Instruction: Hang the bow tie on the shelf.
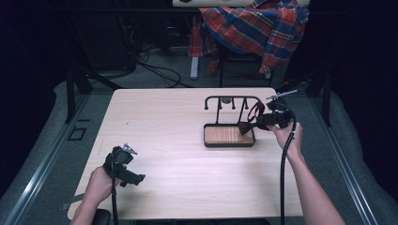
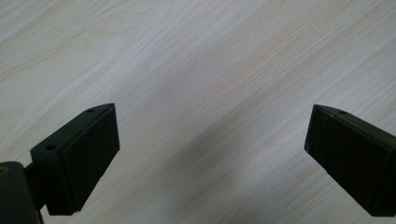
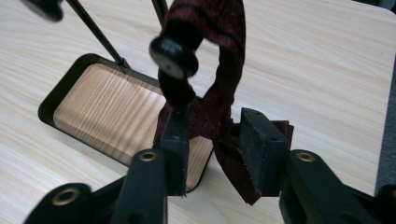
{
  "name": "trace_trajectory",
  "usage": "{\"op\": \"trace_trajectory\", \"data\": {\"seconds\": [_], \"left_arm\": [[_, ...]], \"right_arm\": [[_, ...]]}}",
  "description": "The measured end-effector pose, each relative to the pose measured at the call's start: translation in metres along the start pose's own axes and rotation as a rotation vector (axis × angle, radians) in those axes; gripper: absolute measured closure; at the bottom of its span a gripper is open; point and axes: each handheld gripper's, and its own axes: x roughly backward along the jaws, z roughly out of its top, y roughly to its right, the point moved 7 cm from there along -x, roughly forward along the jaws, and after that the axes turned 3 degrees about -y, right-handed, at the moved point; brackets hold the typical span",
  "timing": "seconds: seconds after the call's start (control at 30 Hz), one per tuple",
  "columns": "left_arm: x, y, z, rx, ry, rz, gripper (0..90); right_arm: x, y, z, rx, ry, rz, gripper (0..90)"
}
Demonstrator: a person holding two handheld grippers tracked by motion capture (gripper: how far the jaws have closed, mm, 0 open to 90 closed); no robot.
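Note:
A dark red bow tie [image 1: 246,126] hangs by its band from a knobbed peg [image 3: 173,58] of a black wire stand [image 1: 232,98], over the stand's wood-bottomed tray [image 1: 206,136]. My right gripper [image 1: 259,123] reaches in from the right at the tie's height. In the right gripper view the bow tie [image 3: 219,42] drops between the two pads of the right gripper [image 3: 215,135]; the jaws stand apart around the knot and the fabric lies loose between them. The left gripper [image 1: 136,179] rests low at the table's near left. Its jaws [image 2: 210,140] are wide open over bare wood.
The light wood table [image 1: 159,117] ends close behind the stand and just to the right of my right hand. A plaid shirt [image 1: 256,28] drapes over a chair beyond the far edge. Cables [image 1: 159,70] lie on the floor behind.

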Motion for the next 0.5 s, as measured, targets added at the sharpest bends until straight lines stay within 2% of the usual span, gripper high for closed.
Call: {"op": "trace_trajectory", "data": {"seconds": [0.17, 0.27, 0.37, 0.4, 0.5], "left_arm": [[0.000, 0.000, 0.000, -0.001, 0.004, -0.002, 3.0], [0.001, 0.001, 0.001, 0.001, 0.009, -0.005, 2.9], [0.001, 0.000, 0.000, -0.001, 0.009, -0.005, 2.9], [0.001, 0.000, 0.000, -0.001, 0.009, -0.005, 2.9], [0.001, 0.001, 0.000, -0.002, 0.009, -0.006, 2.9]], "right_arm": [[0.007, 0.000, -0.003, 0.020, 0.010, 0.002, 56.8], [0.015, -0.002, -0.006, 0.024, 0.011, 0.018, 49.8], [0.018, -0.004, -0.009, 0.031, 0.008, 0.029, 47.5], [0.021, -0.006, -0.012, 0.052, 0.000, 0.024, 45.0], [0.023, -0.009, -0.014, 0.066, -0.001, 0.020, 43.2]]}}
